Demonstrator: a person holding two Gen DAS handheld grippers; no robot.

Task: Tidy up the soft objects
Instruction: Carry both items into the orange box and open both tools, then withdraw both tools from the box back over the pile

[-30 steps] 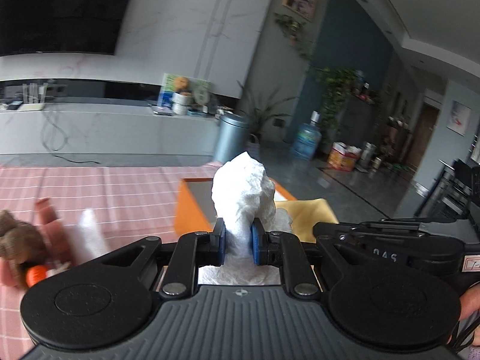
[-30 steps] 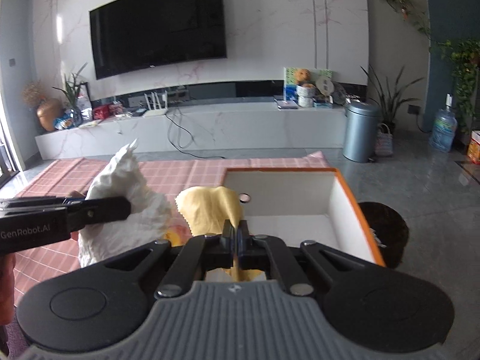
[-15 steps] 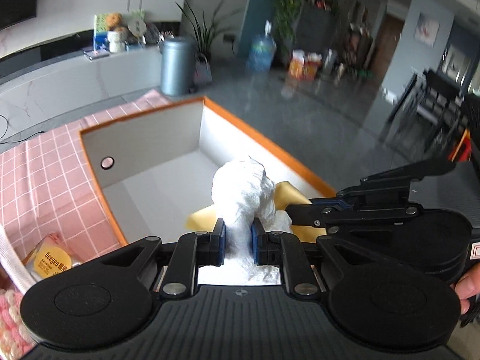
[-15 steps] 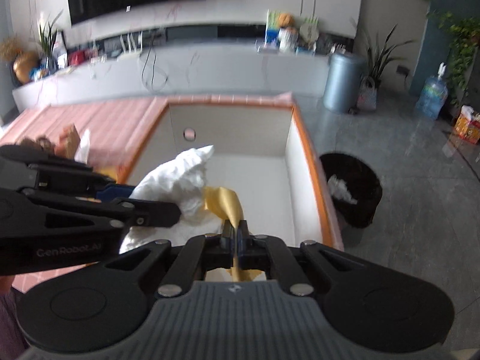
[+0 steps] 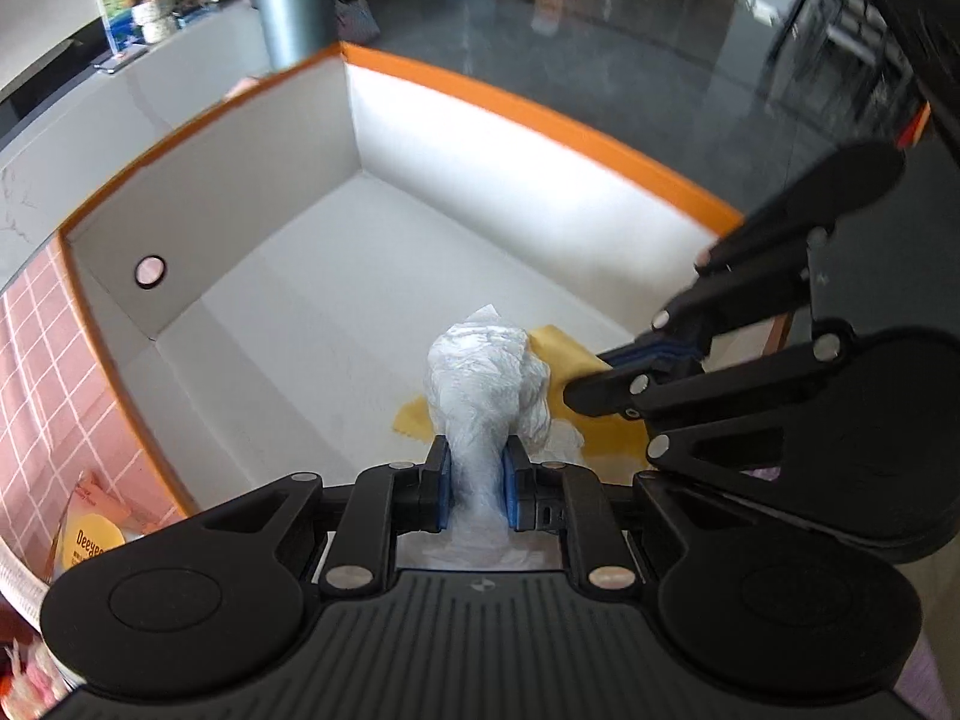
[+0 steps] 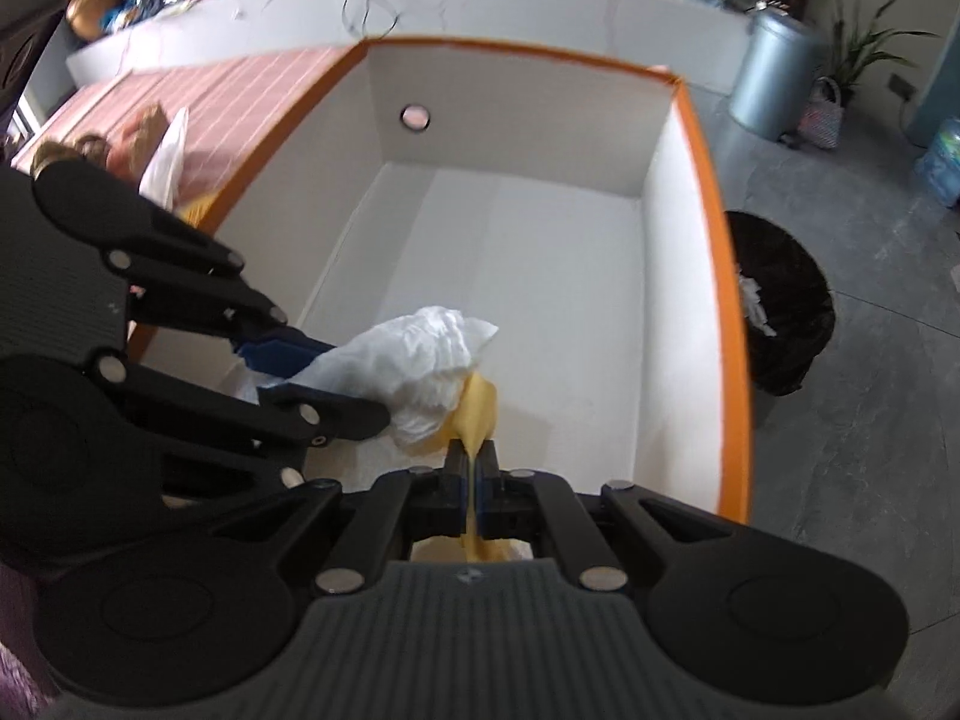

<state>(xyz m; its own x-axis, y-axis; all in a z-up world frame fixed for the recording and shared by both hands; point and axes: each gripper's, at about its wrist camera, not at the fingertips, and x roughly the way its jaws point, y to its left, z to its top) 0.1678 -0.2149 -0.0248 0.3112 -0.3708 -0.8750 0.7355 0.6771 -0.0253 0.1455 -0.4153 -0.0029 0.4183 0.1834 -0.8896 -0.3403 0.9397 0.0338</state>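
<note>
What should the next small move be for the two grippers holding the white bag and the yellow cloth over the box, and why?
Probably lower both a little further, then let go. The left gripper is shut on the white bag and the right gripper on the yellow cloth, both inside the walls of the orange-rimmed box but seemingly just above its bare white floor.

I see a pink checked tablecloth point(image 6: 240, 84); the orange-rimmed white box point(image 5: 540, 114) sits on it. A snack packet point(image 5: 90, 534) lies just beside the box.
</note>
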